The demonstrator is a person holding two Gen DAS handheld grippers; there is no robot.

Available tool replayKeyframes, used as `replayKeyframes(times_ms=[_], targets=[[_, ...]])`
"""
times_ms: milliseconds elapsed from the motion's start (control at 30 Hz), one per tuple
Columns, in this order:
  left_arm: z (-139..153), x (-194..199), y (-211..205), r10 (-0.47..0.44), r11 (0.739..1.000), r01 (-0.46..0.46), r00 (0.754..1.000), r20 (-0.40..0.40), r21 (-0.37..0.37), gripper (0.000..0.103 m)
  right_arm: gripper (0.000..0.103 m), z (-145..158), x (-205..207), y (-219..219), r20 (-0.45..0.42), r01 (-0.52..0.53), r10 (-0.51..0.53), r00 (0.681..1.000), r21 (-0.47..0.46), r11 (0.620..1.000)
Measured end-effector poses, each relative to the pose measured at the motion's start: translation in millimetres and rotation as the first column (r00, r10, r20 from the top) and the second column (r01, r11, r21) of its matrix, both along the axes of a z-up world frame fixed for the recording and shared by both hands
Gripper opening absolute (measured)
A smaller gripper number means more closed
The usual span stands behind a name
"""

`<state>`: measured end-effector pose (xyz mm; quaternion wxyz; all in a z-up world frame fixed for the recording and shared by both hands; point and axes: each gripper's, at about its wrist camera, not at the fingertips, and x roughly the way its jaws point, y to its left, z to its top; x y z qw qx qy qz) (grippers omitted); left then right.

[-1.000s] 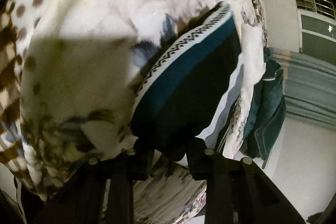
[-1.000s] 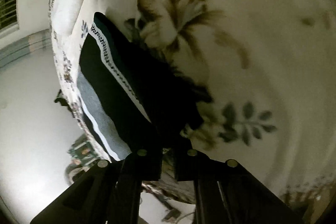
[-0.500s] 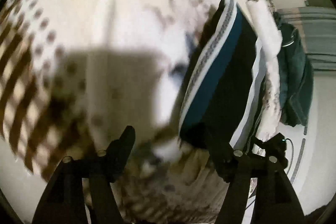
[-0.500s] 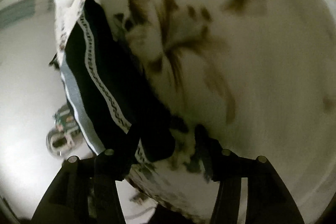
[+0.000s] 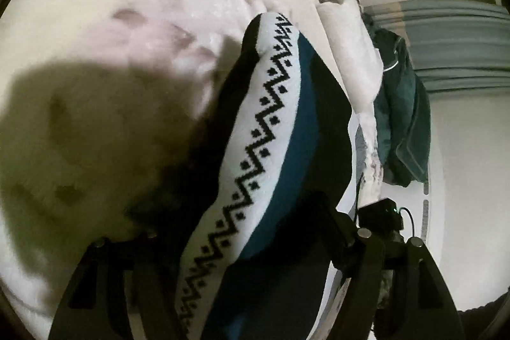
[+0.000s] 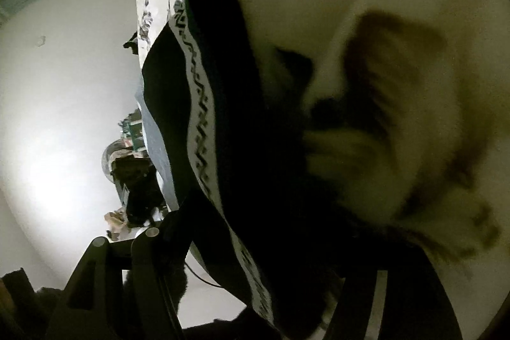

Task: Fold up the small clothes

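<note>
A small knitted garment point(image 5: 271, 129), black with a teal band and a white band bearing a black zigzag pattern, lies on a white floral bedspread point(image 5: 143, 21). My left gripper point(image 5: 242, 222) is open, its fingers spread on either side of the garment's near end. In the right wrist view the same garment point(image 6: 223, 104) runs between the spread fingers of my right gripper point(image 6: 255, 231), which is open; its right finger is lost in dark shadow.
The bedspread point(image 6: 382, 21) drops off at the bed's edge beside the garment. A dark green jacket point(image 5: 401, 117) hangs past the edge. A small black device point(image 5: 379, 215) with a cable sits by the left gripper. White floor point(image 6: 63, 117) and clutter lie beyond.
Both grippers opened from shut on the garment's near end, then moved in closer, so the garment now fills the space between the spread fingers.
</note>
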<state>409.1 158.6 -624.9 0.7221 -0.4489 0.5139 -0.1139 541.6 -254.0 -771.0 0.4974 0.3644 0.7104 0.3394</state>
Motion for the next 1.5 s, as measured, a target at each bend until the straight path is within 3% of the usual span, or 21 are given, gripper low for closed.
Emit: replayKeyframes(times_ms=[167,233,267,300,400,567,733,967,1133,1267,1400,1467,1500], targets=[[1.6,1.5,0.9,-0.005,0.999,0.006,1.000,0.016,-0.036,0.069,0.071,-6.3,5.5,26.4,-0.014,-0.023,0.025,1.000,0.089,0.996],[6.9,-0.2,1.3,0.003,1.000,-0.001,0.999,0.039,-0.029,0.060,0.071,-4.4,6.4,37.0,-0.005,-0.048,0.048,0.999,0.094,0.994],[9.1,0.3,1.1,0.009,0.999,-0.008,0.999,0.051,-0.033,0.037,0.066,-1.0,7.3,43.3,0.007,-0.058,0.057,0.998,0.093,0.994],[13.5,1.8,0.6,0.015,0.999,-0.014,0.998,0.057,-0.035,0.033,0.039,1.6,7.8,45.8,0.013,-0.053,0.052,0.999,0.102,0.993],[31.0,10.4,-0.7,0.016,1.000,-0.016,0.997,0.075,0.005,0.024,0.030,7.4,6.8,51.8,0.026,-0.023,0.021,0.999,0.062,0.998],[64.9,41.4,-3.2,-0.024,1.000,0.022,0.996,0.089,0.019,0.023,0.026,48.1,6.1,40.2,0.069,0.049,-0.053,0.996,0.062,0.997],[110.5,112.0,-9.2,-0.101,0.994,0.095,0.983,0.154,0.044,0.023,0.026,109.8,41.2,26.3,0.167,0.135,-0.145,0.975,0.073,0.988],[152.1,280.3,-29.9,-0.204,0.978,0.188,0.947,0.249,0.086,0.024,0.026,166.9,150.9,1.6,0.288,0.267,-0.273,0.918,0.061,0.962],[139.5,384.8,-46.1,-0.271,0.961,0.249,0.928,0.254,0.118,0.024,0.026,167.5,252.0,-15.3,0.335,0.331,-0.322,0.885,0.031,0.943],[102.2,444.6,-56.2,-0.328,0.942,0.303,0.923,0.201,0.145,0.025,0.026,145.9,312.3,-24.0,0.333,0.335,-0.308,0.891,-0.024,0.942],[85.2,465.3,-63.2,-0.362,0.926,0.337,0.921,0.143,0.172,0.033,0.028,117.2,340.3,-25.1,0.317,0.334,-0.280,0.906,-0.131,0.933],[88.1,464.6,-63.1,-0.378,0.917,0.352,0.918,0.123,0.186,0.039,0.037,112.8,340.2,-26.5,0.310,0.342,-0.285,0.907,-0.150,0.928],[92.3,462.8,-62.5,-0.387,0.907,0.359,0.916,0.101,0.218,0.043,0.047,115.6,331.6,-31.1,0.311,0.345,-0.282,0.908,-0.172,0.923]])
